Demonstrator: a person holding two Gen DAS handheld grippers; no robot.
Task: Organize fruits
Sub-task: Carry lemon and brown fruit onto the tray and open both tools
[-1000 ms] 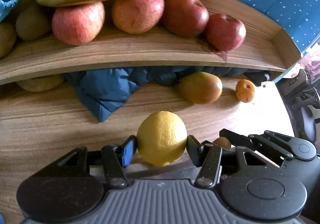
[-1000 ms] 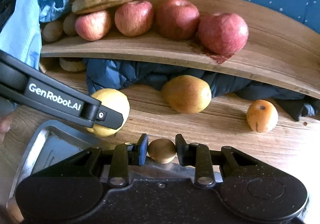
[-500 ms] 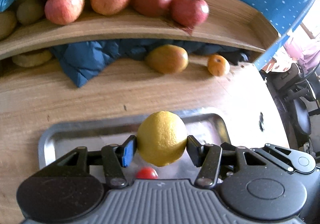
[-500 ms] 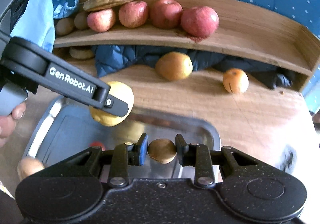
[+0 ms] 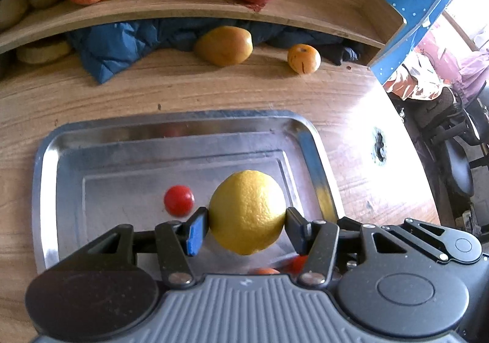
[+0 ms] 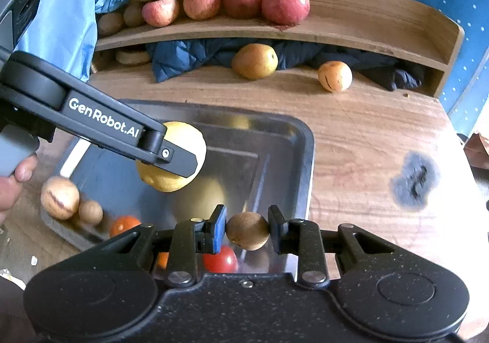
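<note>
Wooden table (image 5: 214, 92), metal tray (image 5: 171, 129) at centre, shelf (image 6: 336, 28) at twelve o'clock, left gripper (image 5: 247, 222) clasping lemon (image 5: 247, 211), right gripper (image 6: 247, 231) clasping kiwi (image 6: 247, 230)

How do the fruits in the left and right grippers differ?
The lemon is yellow and dimpled; the kiwi is brown and dull. The lemon is clearly larger, so the left gripper stands wider than the right gripper. Both are clamped, above the metal tray.

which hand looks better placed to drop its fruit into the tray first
Left, probably. The left gripper holds the lemon over the middle of the tray; the right gripper holds its brown fruit near the tray's right rim.
</note>
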